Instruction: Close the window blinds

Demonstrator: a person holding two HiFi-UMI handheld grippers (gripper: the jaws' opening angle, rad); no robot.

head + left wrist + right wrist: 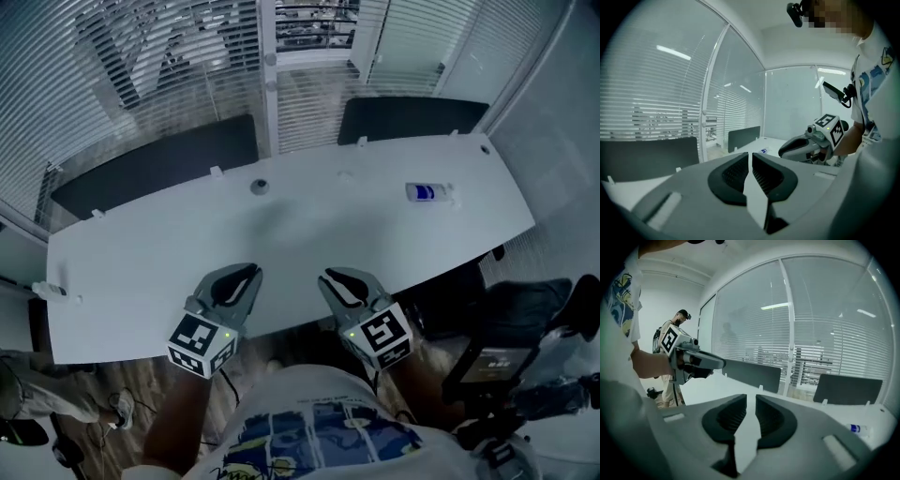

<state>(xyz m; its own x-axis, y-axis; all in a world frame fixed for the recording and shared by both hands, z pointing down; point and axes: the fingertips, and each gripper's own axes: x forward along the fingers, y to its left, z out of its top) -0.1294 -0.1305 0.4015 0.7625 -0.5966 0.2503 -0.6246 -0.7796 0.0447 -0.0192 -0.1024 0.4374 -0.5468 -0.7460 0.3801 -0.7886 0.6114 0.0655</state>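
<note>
The window blinds [112, 75] hang behind the far edge of the white table [281, 234]; their slats stand partly apart, and shapes beyond show through them. They also fill the left gripper view [651, 112] and the right gripper view [834, 348]. My left gripper [251, 272] [750, 154] hovers over the table's near edge, jaws drawn together to a thin slit with nothing between them. Beside it, my right gripper [328, 276] [751, 397] is held the same way and is empty too. Both are far from the blinds.
Two dark divider panels [159, 159] [408, 117] stand along the table's far edge, with a white window post [269, 75] between them. A small bottle [427, 192] lies at the table's right and a round fitting [260, 186] sits mid-table. A chair [525, 319] stands at the right. Another person [675, 333] stands to the left.
</note>
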